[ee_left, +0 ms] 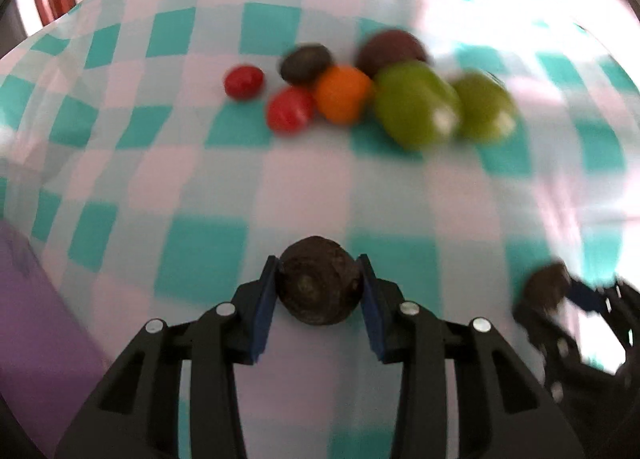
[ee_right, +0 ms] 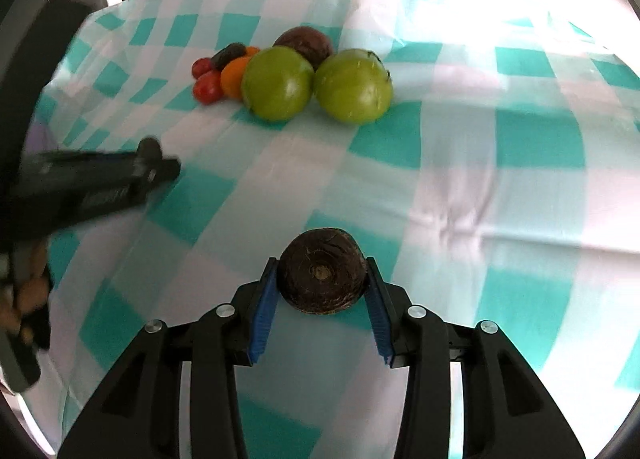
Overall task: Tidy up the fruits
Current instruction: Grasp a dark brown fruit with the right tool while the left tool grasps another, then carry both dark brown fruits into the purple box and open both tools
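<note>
Over the checked teal-and-white cloth (ee_right: 460, 179) on the worktop, both tools point steeply down and forward. The left tool (ee_left: 319, 287) is clamped on a dark brown round fruit (ee_left: 318, 285), its blue pads (ee_left: 266, 307) pressing each side. The right tool (ee_right: 322, 283) grips a second brown fruit (ee_right: 322, 277) the same way, its ringed end facing the camera.

Farther off lies the fruit pile: 2 green fruits (ee_right: 278, 83) (ee_right: 352, 85) side by side at the near right, an orange one (ee_right: 234, 75) and 2 small red ones (ee_right: 208, 87) (ee_right: 202, 67) to their left, a dark oval one (ee_right: 228, 53) and a larger maroon one (ee_right: 306, 41) behind.

The left view is smeared by motion, so the pile's outlines are soft, and the right tool shows only as a blur at its right edge. From the right view the left tool is seen side-on at the left, its fruit mostly hidden, with fingers (ee_right: 28, 291) of the person's hand cut off by the frame. A purple surface (ee_left: 36, 319) shows at the near left. No writing is legible.
</note>
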Motion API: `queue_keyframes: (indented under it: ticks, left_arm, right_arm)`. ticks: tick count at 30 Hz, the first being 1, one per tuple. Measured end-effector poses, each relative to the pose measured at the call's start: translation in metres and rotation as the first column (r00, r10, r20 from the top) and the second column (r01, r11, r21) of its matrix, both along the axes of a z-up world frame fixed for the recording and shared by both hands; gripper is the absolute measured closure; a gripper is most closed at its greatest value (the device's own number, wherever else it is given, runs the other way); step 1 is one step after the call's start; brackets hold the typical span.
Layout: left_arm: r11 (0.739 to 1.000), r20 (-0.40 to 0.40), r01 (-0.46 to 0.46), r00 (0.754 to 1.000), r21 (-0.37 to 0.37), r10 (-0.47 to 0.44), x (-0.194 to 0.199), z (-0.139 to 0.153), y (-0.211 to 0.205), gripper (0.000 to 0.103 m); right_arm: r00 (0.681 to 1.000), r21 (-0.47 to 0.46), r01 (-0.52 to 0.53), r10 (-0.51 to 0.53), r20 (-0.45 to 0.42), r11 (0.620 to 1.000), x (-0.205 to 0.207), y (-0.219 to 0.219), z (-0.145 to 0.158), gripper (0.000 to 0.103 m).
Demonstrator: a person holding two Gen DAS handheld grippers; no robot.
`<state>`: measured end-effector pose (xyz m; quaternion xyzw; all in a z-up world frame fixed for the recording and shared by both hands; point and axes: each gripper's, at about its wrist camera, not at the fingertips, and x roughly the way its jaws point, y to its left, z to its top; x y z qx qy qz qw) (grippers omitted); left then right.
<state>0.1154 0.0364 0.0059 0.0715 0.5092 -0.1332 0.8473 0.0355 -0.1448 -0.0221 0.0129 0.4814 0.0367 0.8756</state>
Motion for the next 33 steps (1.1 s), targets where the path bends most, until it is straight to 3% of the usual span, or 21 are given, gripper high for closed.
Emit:
queue_keyframes:
  ticks: [9,13,17,25,29,33]
  left_arm:
    - [0.991,-0.054,0.129,0.990,-0.031,-0.130,-0.131,0.007,-0.001,0.064]
    - [0.978,-0.007,0.204,0.979,-0.046,-0.204,-0.185,0.029,0.013,0.064]
    - [0.974,0.066,0.213,0.976,-0.078,-0.208,-0.196,0.062,0.038,0.064]
    - [0.979,0.204,-0.011,0.978,-0.202,0.053,-0.193,0.146,0.154,0.064]
    - [0.959,0.199,-0.173,0.955,-0.223,0.219,-0.192,0.165,0.223,0.064]
    - [0.931,0.145,-0.315,0.928,-0.186,0.343,-0.193,0.161,0.278,0.064]
  right_arm:
    - [0.993,0.044,0.057,-0.052,-0.103,0.997,-0.084,0.015,0.006,0.062]
    - [0.989,0.043,0.093,-0.087,-0.121,0.995,-0.116,0.029,0.019,0.062]
    - [0.995,0.051,0.071,-0.067,-0.073,0.996,-0.128,0.051,0.052,0.062]
    - [0.996,0.156,-0.074,0.067,0.052,0.985,-0.105,0.135,0.138,0.062]
    - [0.979,0.196,-0.199,0.184,0.091,0.960,-0.086,0.204,0.173,0.062]
    - [0.955,0.210,-0.297,0.289,0.069,0.932,-0.067,0.270,0.189,0.062]
